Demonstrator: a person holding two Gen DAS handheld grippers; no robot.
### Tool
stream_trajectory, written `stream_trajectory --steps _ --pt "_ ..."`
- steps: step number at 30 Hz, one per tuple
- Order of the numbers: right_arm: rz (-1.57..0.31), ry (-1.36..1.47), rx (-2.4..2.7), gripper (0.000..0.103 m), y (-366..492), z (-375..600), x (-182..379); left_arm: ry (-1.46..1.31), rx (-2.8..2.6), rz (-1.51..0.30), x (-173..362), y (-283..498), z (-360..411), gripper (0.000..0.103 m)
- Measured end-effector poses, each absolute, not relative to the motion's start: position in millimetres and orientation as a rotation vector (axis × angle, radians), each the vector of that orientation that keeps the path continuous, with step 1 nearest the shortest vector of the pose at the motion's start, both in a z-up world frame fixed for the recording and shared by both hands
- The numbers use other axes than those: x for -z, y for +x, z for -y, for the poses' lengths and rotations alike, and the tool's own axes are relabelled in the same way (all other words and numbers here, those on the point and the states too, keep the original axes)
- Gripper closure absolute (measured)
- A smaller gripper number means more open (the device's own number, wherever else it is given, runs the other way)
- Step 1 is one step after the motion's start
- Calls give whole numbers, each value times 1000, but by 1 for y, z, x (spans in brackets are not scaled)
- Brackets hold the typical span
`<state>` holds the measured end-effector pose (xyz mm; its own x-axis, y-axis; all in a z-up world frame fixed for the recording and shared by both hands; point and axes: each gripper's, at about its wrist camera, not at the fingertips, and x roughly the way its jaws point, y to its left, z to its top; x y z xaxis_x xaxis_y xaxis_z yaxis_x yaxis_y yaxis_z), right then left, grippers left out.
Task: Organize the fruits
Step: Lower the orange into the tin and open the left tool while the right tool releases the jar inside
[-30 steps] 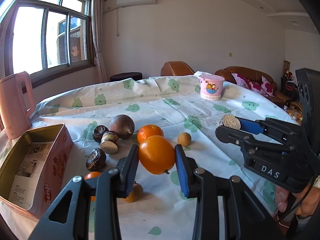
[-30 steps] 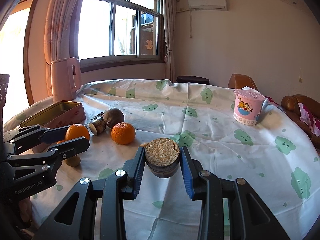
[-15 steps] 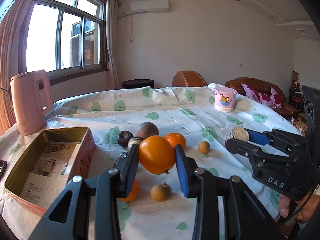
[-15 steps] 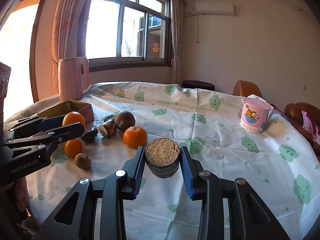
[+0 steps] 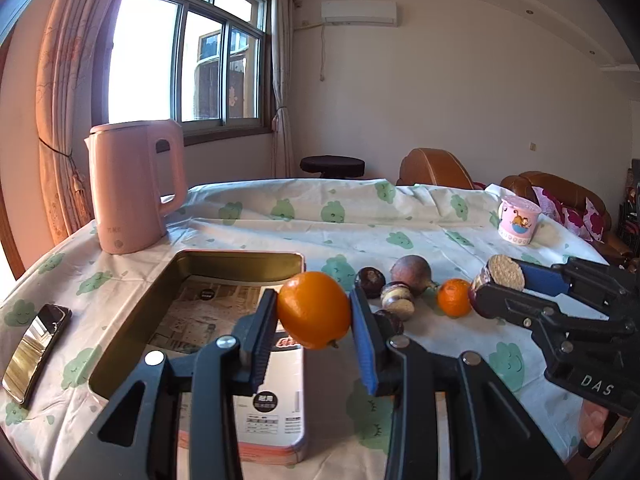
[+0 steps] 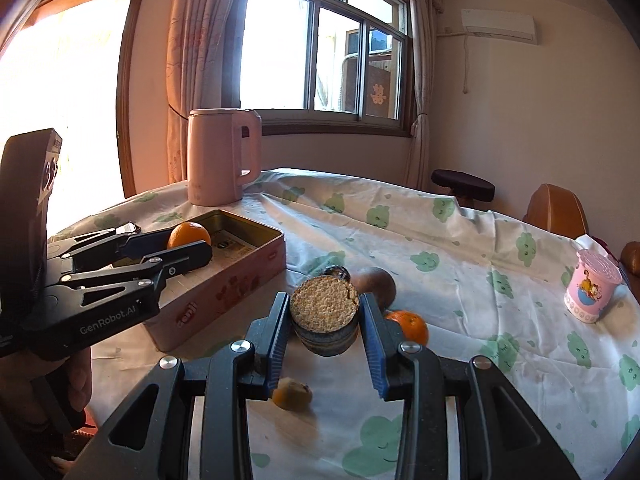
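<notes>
Left gripper (image 5: 314,320) clamped on a round orange fruit (image 5: 314,310), above the open pink metal tin (image 5: 240,258). Right gripper (image 6: 325,330) clamped on a halved dark purple fruit (image 6: 324,308), over the cloud-print tablecloth (image 6: 460,280). Beyond: small orange tangerine (image 5: 454,297), pink electric kettle (image 5: 134,184).

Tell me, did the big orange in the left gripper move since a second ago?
Yes. The orange, clamped in the left gripper, was over the loose fruit on the tablecloth; now it hangs at the near corner of the open tin box, toward the pink kettle.
</notes>
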<state>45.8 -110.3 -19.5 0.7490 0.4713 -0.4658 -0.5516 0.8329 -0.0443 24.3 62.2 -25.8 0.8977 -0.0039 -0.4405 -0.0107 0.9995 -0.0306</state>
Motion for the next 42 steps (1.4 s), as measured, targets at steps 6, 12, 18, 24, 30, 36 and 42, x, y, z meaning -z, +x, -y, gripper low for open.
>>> stream_trajectory --steps 6,12,18,24,30,36,42 --pt "-462 -194 -635 66 57 74 6 -22 -55 -490 27 33 -88 65" --pt "-476 -209 -672 66 71 40 -1 -30 -85 -514 26 40 -112 65" --pt "-490 -228 -675 66 85 14 0 -19 -121 -528 26 47 -130 65" --pt "-499 -257 -683 66 90 -10 6 -16 -147 -549 28 54 -144 65" --pt "-506 -286 -696 66 92 -29 14 -8 -162 -564 31 59 -151 65" --pt "-520 -306 -703 66 94 -42 21 -5 -178 -584 35 62 -156 65" --pt "-543 -316 -705 66 98 -50 29 -11 -189 -602 39 64 -162 65"
